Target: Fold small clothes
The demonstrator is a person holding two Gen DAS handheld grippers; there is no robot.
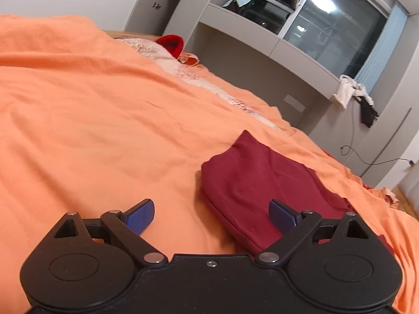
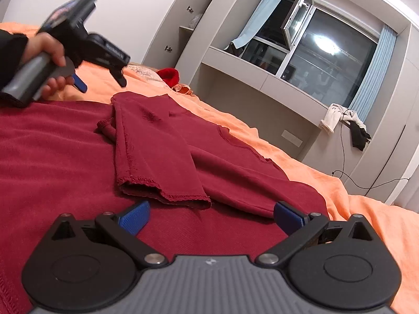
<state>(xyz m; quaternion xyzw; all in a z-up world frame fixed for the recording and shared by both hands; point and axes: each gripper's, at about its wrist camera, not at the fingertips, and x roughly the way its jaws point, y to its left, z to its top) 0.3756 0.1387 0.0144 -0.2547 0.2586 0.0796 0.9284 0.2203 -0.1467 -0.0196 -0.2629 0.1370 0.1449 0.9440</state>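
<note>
A dark red knit garment (image 2: 183,141) is lying spread across the orange bedsheet (image 1: 78,104) of a wide bed, with one long sleeve (image 2: 154,157) lying folded back over the body of the cloth, its stitched cuff pointing toward the right wrist camera. The right gripper (image 2: 210,218), black with blue ribbed pads, is hanging low over the near part of the garment; its jaws are standing wide apart and nothing is sitting between them, the red fabric simply lying beneath. In that same view the left gripper (image 2: 103,82) is showing at the upper left, blurred, held above the far edge of the cloth by a hand (image 2: 49,60) in a dark sleeve; its fingers are parted and are gripping nothing. From the left wrist camera, the left gripper's blue pads (image 1: 140,217) are spread wide over the orange sheet, and the folded edge of the dark red garment is lying beside and partly under the pad on the picture's right, not pinched. A bright red knitted item (image 1: 171,44) is resting far up the bed near the wall shelving.
</note>
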